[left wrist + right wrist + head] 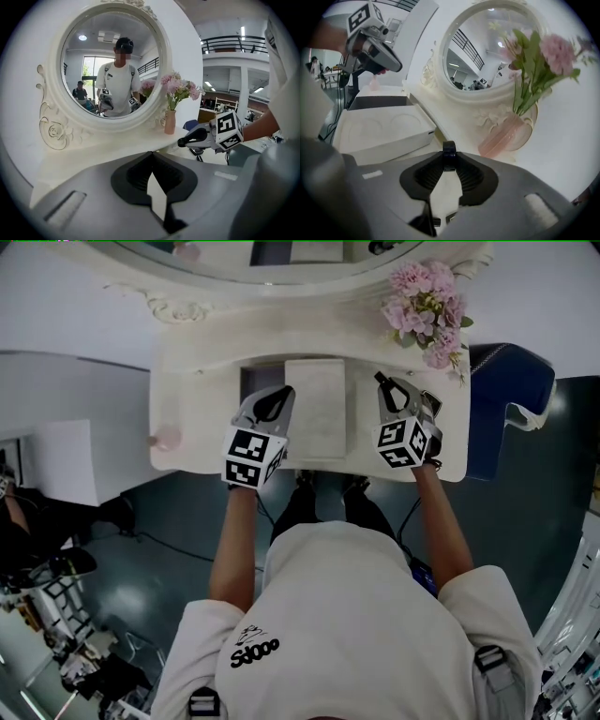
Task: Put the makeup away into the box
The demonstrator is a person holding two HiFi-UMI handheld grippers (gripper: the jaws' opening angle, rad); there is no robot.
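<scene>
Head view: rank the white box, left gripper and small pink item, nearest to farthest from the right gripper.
1. White box, just left of the right gripper, which grips a dark makeup item.
2. Left gripper, over the box's left side.
3. Small pink item, at the table's far left edge.

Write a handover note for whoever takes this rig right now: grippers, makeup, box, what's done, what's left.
Left hand-held gripper: shut, empty, near the box.
Right hand-held gripper: shut on a small dark makeup item, right of the box.
Pink item: at the table's left end.
Done: dark item in grasp.
Left: place it in the box; the pink item probably follows.
</scene>
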